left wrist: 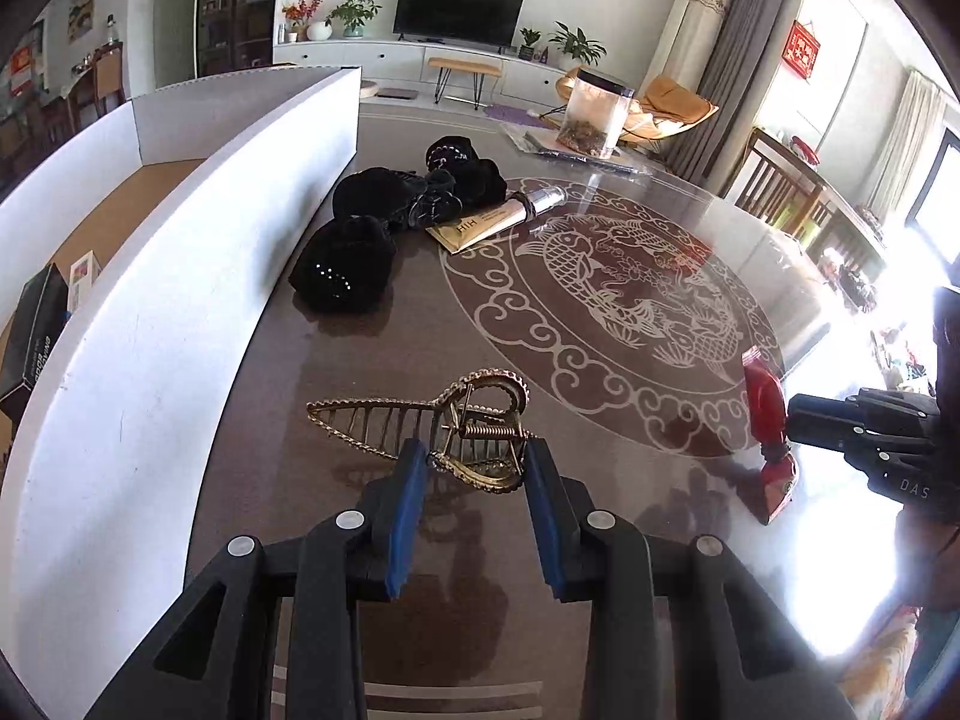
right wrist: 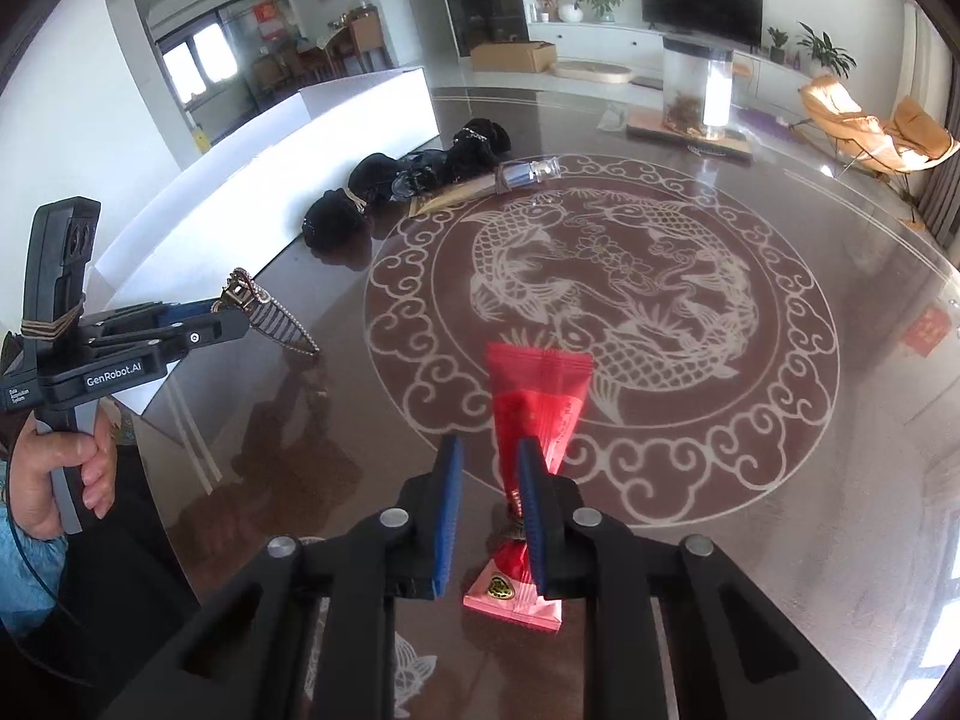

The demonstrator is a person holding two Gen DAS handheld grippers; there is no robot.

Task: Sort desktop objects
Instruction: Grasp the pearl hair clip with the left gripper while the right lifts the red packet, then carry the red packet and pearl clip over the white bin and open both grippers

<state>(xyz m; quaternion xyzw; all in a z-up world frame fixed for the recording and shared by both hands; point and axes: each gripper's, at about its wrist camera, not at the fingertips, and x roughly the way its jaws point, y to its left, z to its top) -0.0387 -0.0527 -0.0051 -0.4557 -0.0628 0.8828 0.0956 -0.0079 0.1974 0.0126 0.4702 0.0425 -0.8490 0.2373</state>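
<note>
Two items are in hand: the left gripper (left wrist: 477, 459) pinches the gold hair claw (left wrist: 432, 426) near the white box (left wrist: 180, 312); the right gripper (right wrist: 492, 468) pinches the red packet (right wrist: 534, 414). Black pouches (left wrist: 354, 258) and tube (left wrist: 504, 216) remain on the table (left wrist: 600, 480).

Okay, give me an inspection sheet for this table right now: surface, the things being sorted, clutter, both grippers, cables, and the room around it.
Surface: glossy brown round table with a white fish medallion; strong glare on its right side.
Job's things: gold hair claw; red snack packet; black pouches with a gold cosmetic tube; white box at the left, with some items already inside.
Clutter: clear jar standing on flat packets at the far edge.
Grippers: left gripper closed on the hair claw; right gripper around the red packet, jaws look partly open.
Cables: thin dark cord by the left hand.
Surroundings: living room with a TV, plants and chairs.
</note>
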